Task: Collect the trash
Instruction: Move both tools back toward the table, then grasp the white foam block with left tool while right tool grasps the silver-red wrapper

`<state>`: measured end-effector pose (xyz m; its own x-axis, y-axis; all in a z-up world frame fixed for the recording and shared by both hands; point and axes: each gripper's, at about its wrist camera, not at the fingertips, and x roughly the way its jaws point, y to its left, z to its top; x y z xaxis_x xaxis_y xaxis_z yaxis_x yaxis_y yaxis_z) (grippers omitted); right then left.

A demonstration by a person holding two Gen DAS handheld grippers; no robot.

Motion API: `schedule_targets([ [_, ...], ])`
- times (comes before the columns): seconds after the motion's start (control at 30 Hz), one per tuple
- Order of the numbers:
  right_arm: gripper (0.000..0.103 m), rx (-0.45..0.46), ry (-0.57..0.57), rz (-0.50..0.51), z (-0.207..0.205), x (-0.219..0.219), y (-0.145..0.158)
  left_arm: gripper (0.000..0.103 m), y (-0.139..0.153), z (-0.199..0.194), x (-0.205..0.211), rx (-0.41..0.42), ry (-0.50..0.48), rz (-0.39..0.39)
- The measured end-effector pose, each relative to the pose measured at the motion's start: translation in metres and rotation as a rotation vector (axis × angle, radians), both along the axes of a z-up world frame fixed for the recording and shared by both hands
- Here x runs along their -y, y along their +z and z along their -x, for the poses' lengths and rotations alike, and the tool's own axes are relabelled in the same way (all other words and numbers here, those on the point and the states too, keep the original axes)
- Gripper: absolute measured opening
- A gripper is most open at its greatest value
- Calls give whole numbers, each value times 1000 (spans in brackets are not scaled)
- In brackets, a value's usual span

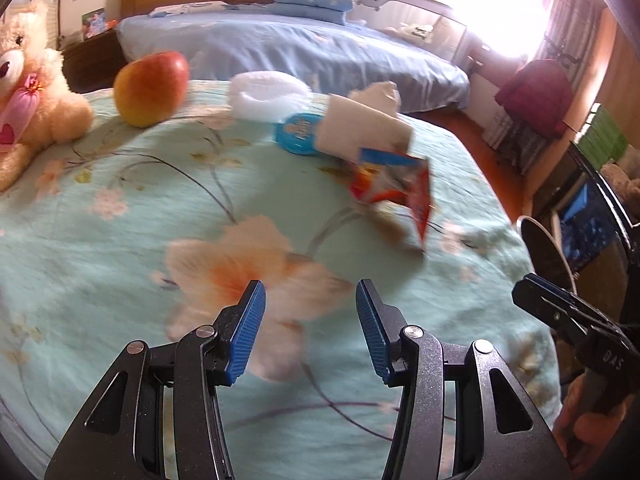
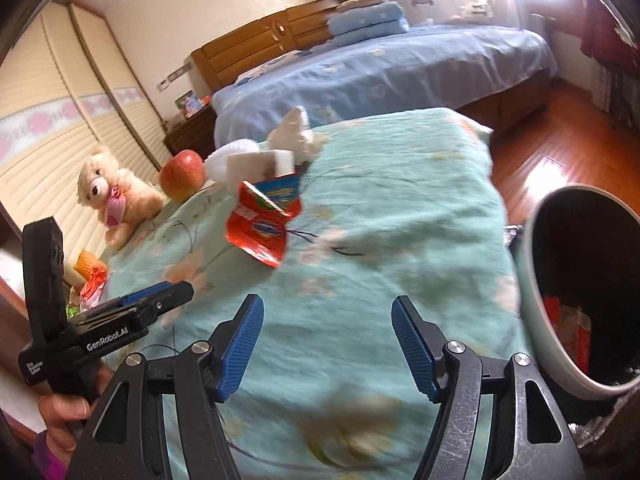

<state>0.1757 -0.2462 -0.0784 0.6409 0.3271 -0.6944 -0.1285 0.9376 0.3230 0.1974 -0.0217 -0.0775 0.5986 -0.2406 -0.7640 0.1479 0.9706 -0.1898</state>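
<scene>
- A mint-green floral bedspread (image 1: 120,240) is spread over the near surface, and a second bed in blue sheets (image 1: 304,48) is seen beyond it at 12 o'clock.
- A pale trash bin (image 2: 536,308) with a dark inside is seen at 3 o'clock of the right wrist view, off the bedspread's edge; red scraps are glimpsed inside it.
- A cream teddy bear (image 1: 32,92) is propped at 10 o'clock of the left wrist view.
- A red-and-yellow apple (image 1: 150,88) is set at 11 o'clock, near the bear.
- The trash is grouped at 1 o'clock on the bedspread: a torn red snack wrapper (image 1: 400,188), a white folded tissue (image 1: 360,128) just behind it, a round blue lid (image 1: 298,134) and a white foam piece (image 1: 268,96).
- The left gripper (image 1: 310,330) is held with its blue pads apart and nothing between them, above the bedspread.
- The right gripper (image 2: 328,346) is likewise held apart and empty, well short of the wrapper.
</scene>
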Motion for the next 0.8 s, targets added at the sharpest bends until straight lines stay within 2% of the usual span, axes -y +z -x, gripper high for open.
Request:
schedule_targets([
  [0.33,68,-7,67,13,-30,-35,-4,47,1,-48,-32,-9,54,-7],
  [0.8,68,-22,75,41,-71,-56,-13,47,1,-77,-19,-10,-19,-3],
])
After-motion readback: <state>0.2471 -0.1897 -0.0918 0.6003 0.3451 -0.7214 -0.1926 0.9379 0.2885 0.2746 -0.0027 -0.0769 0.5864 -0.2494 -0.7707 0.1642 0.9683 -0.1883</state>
